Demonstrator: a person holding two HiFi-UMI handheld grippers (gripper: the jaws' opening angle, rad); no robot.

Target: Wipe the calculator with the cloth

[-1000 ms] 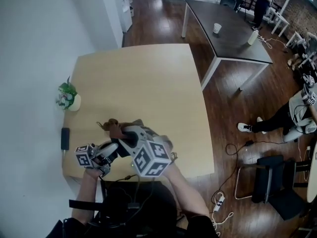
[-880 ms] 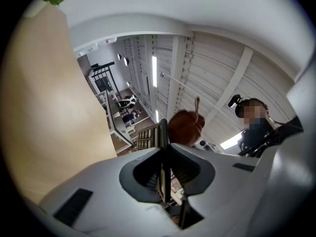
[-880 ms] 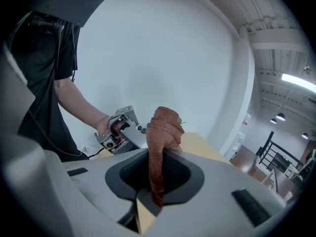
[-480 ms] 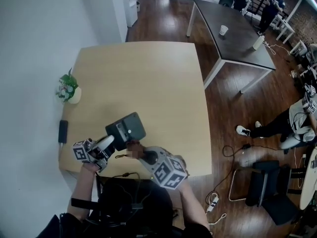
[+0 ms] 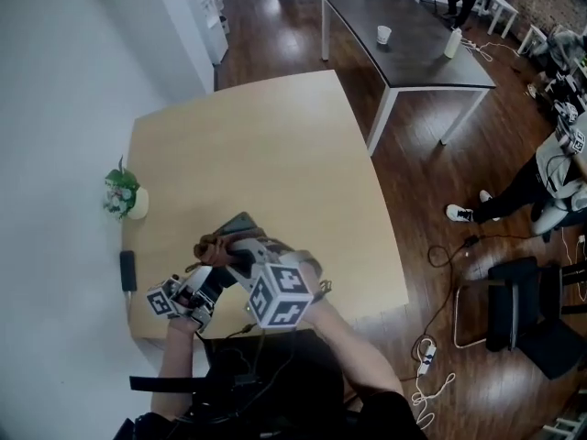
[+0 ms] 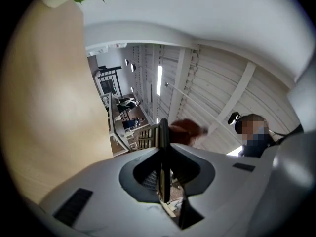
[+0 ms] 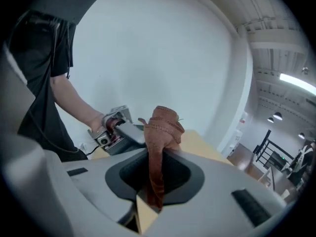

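Your left tongs [image 6: 163, 149] pinch the thin, dark, flat calculator [image 6: 162, 132] edge-on between their tips. Your right tongs [image 7: 157, 154] are clamped on the rust-brown stitched cloth [image 7: 161, 126]. Its bunched end lies against the calculator, just ahead of the right tips.

Two grippers [image 6: 162, 135] [image 7: 159, 154], one calculator [image 5: 238, 225], one cloth [image 7: 160, 127], one plant [image 5: 121, 193], perhaps one phone [image 5: 127, 270]

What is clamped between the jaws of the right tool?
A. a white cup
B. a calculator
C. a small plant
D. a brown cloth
D: in the right gripper view the brown cloth is pinched in the right tool and rises from its jaws, while the calculator sits edge-on in the left tool.
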